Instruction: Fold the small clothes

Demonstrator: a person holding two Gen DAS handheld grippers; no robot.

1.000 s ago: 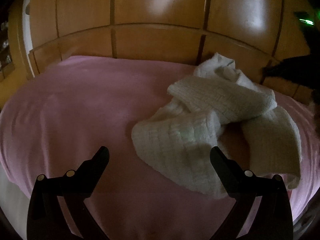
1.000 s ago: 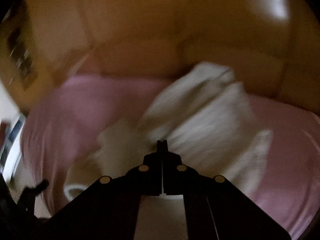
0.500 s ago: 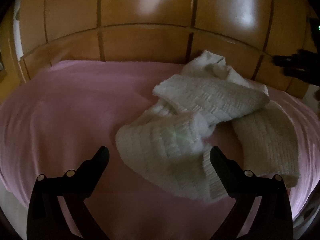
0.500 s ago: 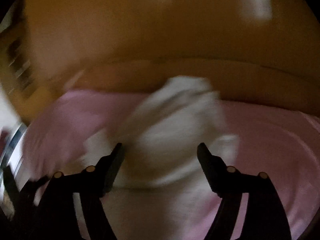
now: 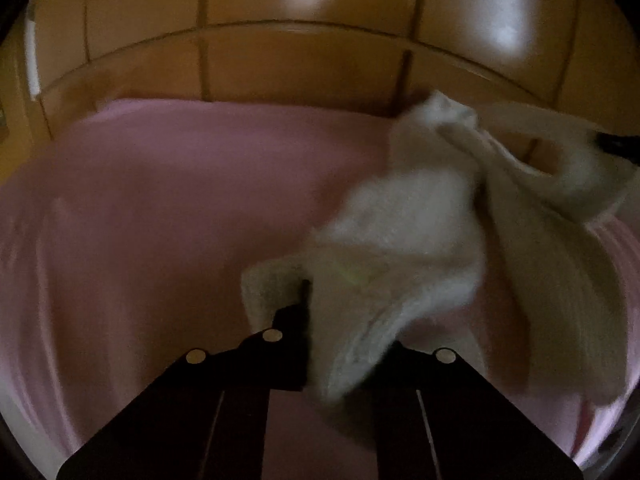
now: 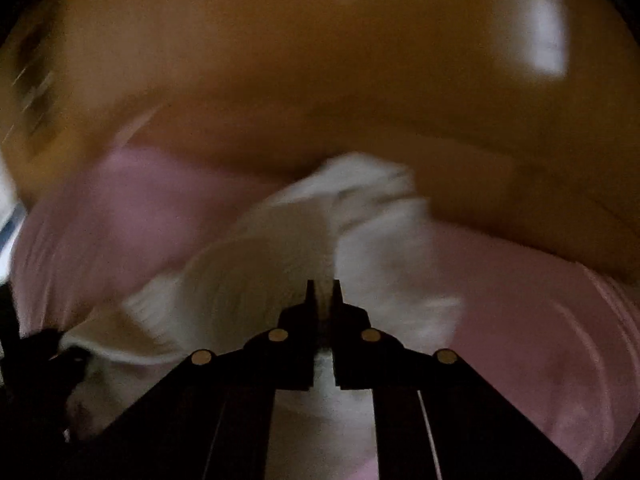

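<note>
one white knitted garment (image 5: 420, 240) lies crumpled on the right half of a pink bedspread (image 5: 160, 208), its far end reaching the wooden headboard (image 5: 304, 60). it looks like a single small piece with two long parts trailing toward the near edge, though motion blur hides the knit and the exact shape. the same garment (image 6: 288, 264) fills the middle of the right wrist view, on the same pink cover (image 6: 540, 340).

two grippers are in play, one per hand. the left gripper (image 5: 310, 292) has just been closing and its jaws are now pinched together on the near-left corner of the garment, cloth draping over the right finger. the right gripper (image 6: 323, 292) has also just been closing; its two black tips stand nearly together with white fabric showing in the narrow slot between them, so it too is clamped on the cloth, at the near right side.

behind the bed, the headboard shows two bright reflections.
</note>
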